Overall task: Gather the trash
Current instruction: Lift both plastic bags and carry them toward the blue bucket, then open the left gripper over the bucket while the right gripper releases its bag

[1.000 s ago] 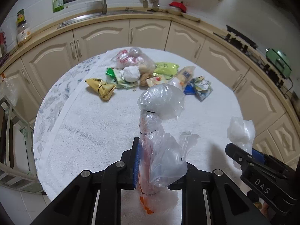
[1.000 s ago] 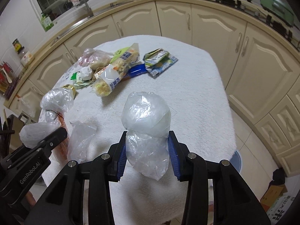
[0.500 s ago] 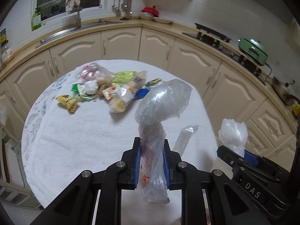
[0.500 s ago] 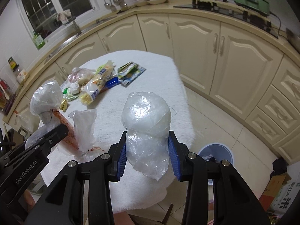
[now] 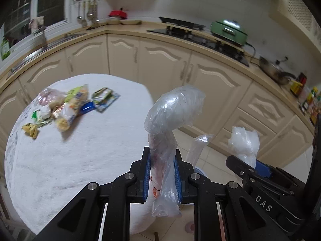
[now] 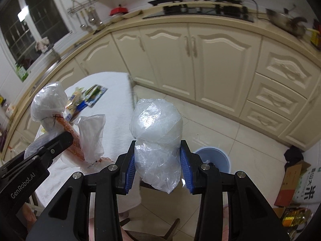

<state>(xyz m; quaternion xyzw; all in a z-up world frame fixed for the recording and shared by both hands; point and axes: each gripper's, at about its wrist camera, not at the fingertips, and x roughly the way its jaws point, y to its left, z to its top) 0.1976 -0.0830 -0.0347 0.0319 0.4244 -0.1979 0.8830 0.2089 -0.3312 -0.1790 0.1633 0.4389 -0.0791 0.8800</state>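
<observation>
Item: two bundles of crumpled clear plastic, both held off the table and clear of it, judged ready for dropping into the blue bin (image 6: 213,157) seen on the floor at 5 o'clock of the right bundle. The rounded bundle (image 6: 157,124) is clamped between the blue pads of the right gripper (image 6: 158,164); the long tied bag (image 5: 166,140), orange print showing inside, is pinched low in the left gripper (image 5: 162,172). Remaining wrappers (image 5: 66,108) are left on the white-clothed table (image 5: 80,156), at 10 o'clock in the left wrist view.
</observation>
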